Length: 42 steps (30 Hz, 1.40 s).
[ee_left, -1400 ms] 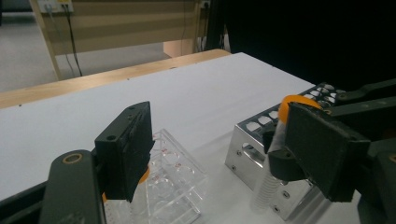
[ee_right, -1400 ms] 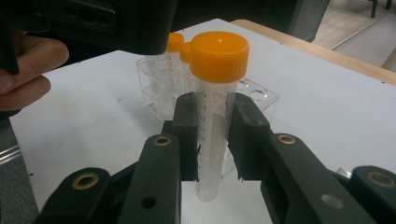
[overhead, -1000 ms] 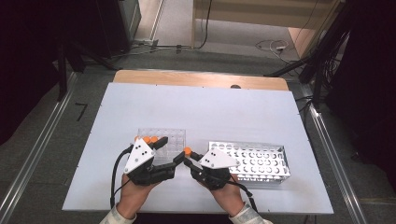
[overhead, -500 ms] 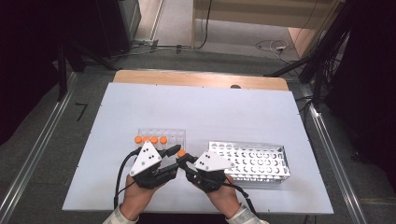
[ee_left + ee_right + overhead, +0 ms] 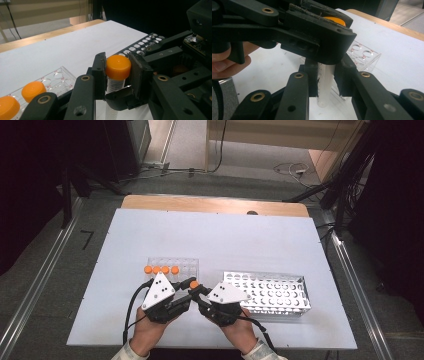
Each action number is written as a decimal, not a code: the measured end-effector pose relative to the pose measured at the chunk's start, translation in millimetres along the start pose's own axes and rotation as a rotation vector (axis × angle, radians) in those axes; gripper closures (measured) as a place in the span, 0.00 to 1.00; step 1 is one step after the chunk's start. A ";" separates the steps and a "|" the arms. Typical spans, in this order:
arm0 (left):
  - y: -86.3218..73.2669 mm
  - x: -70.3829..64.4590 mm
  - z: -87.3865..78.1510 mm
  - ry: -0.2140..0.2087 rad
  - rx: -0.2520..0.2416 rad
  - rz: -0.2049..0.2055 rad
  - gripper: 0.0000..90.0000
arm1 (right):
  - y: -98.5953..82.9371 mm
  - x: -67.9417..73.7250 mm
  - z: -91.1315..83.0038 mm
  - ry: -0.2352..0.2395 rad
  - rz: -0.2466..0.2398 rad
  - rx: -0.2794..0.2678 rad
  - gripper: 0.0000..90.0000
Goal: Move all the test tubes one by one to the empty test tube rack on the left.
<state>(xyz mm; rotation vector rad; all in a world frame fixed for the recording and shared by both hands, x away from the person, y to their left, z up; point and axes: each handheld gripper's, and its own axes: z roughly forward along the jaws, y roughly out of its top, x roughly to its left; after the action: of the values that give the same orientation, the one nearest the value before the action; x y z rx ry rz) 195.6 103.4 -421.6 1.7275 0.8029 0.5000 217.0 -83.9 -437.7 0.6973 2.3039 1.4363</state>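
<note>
Both grippers clamp one orange-capped tube (image 5: 117,72): the left gripper (image 5: 187,287) pinches its cap, the right gripper (image 5: 196,296) its clear body below. Four more orange-capped tubes (image 5: 160,269) stand in the clear rack (image 5: 187,265) just beyond the left gripper; one metal rack (image 5: 280,292) lies beside the right.

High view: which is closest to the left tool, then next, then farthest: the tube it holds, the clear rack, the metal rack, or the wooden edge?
1. Tube: in the left tool, orange cap up.
2. Clear rack: just behind the tool.
3. Metal rack: off to the right.
4. Wooden edge: along the table's far side.
</note>
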 end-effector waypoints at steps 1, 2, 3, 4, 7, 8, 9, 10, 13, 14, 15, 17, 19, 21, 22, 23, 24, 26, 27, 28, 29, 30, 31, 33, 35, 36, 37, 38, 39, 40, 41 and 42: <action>-0.1 0.1 0.0 0.001 0.001 0.000 0.76 | -0.1 0.0 0.1 0.000 0.000 0.000 0.80; -0.2 0.3 0.0 0.001 0.003 0.002 0.76 | -0.2 0.0 0.2 -0.001 -0.001 0.000 0.80; -0.3 0.3 0.2 0.000 0.002 0.001 0.76 | -0.2 0.0 0.3 -0.001 0.000 0.001 0.80; -0.4 0.3 0.2 0.002 0.003 0.001 0.76 | -0.3 0.0 0.2 -0.001 0.001 0.003 0.80; -0.4 0.4 0.3 0.001 0.003 0.001 0.76 | -0.4 0.0 0.4 -0.001 0.003 0.003 0.80; -0.4 0.4 0.3 0.001 0.003 0.001 0.76 | -0.4 0.0 0.4 -0.001 0.003 0.003 0.80; -0.5 0.4 0.3 0.001 0.003 0.000 0.76 | -0.5 0.0 0.4 -0.001 0.003 0.003 0.80; -0.5 0.4 0.3 0.002 0.004 0.000 0.76 | -0.5 0.0 0.4 -0.001 0.003 0.004 0.80; -0.6 0.3 0.6 0.003 0.004 -0.001 0.77 | -0.8 -0.2 0.5 0.000 0.002 0.004 0.79; -0.6 0.3 0.5 0.002 0.005 -0.002 0.77 | -0.9 -0.1 0.5 -0.001 0.003 0.004 0.79; -0.6 0.4 0.6 0.001 0.005 -0.003 0.77 | -0.8 -0.1 0.5 -0.001 0.003 0.005 0.79; -0.4 0.5 0.4 0.002 0.004 -0.005 0.77 | -0.8 -0.1 0.4 0.000 0.006 0.005 0.79; -0.3 0.5 0.1 0.001 0.003 -0.006 0.77 | -0.7 -0.1 0.3 0.000 0.007 0.003 0.79; -0.1 0.3 0.1 0.000 0.001 -0.008 0.77 | -0.5 -0.5 0.1 0.000 0.010 0.001 0.75; -0.1 0.2 0.1 0.000 0.001 -0.010 0.77 | -0.4 -0.9 -0.1 0.002 0.009 0.001 0.73; -0.1 0.2 0.1 0.000 0.001 -0.010 0.77 | -0.3 -1.0 -0.3 0.005 0.010 0.000 0.71; 0.0 0.4 0.0 0.001 0.001 -0.009 0.77 | -0.3 -1.2 -0.7 0.007 0.008 0.001 0.68; 0.1 0.7 -0.2 0.000 0.001 -0.010 0.77 | -0.1 -1.9 -1.1 0.018 0.011 0.000 0.61; 0.3 0.6 -0.4 0.000 -0.001 -0.011 0.77 | 0.0 -2.2 -1.3 0.021 0.012 0.000 0.58; 0.4 0.7 -0.5 0.000 -0.002 -0.012 0.77 | 0.2 -2.5 -1.6 0.026 0.011 0.002 0.55; 0.5 0.7 -0.7 0.001 -0.003 -0.012 0.78 | 0.5 -2.8 -1.6 0.027 0.012 0.002 0.50; 0.6 0.9 -1.1 0.002 -0.002 -0.011 0.78 | 0.8 -3.0 -1.6 0.028 0.015 0.007 0.47; 0.8 1.0 -1.3 0.001 -0.003 -0.013 0.77 | 0.9 -3.3 -1.9 0.030 0.015 0.007 0.47; 1.0 1.2 -1.7 0.003 -0.004 -0.014 0.78 | 1.0 -3.6 -2.8 0.024 0.012 0.005 0.42; 1.1 1.4 -2.0 0.006 -0.005 -0.011 0.78 | 1.3 -4.7 -3.5 0.026 0.020 0.006 0.37; 1.1 1.5 -2.1 0.007 -0.005 -0.011 0.77 | 1.5 -5.0 -4.0 0.026 0.022 0.009 0.34; 1.2 1.6 -2.2 0.009 -0.005 -0.011 0.78 | 1.8 -5.4 -4.3 0.021 0.024 0.013 0.30; 1.3 1.7 -2.5 0.009 -0.005 -0.013 0.78 | 2.1 -5.8 -4.6 0.022 0.027 0.018 0.29; 1.4 1.8 -2.6 0.011 -0.007 -0.014 0.78 | 2.1 -6.1 -5.3 0.023 0.025 0.018 0.28; 1.5 1.8 -2.8 0.012 -0.009 -0.017 0.78 | 2.1 -5.8 -6.2 0.019 0.027 0.019 0.26; 1.7 2.1 -3.1 0.013 -0.009 -0.016 0.77 | 2.3 -5.8 -6.9 0.017 0.030 0.020 0.23; 1.9 2.3 -3.6 0.013 -0.008 -0.017 0.78 | 2.6 -6.0 -7.8 0.020 0.034 0.025 0.22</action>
<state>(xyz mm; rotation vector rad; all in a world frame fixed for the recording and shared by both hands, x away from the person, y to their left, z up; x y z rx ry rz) 195.2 107.2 -418.8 1.7100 0.8228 0.5026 218.4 -92.1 -431.9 0.7359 2.3403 1.4378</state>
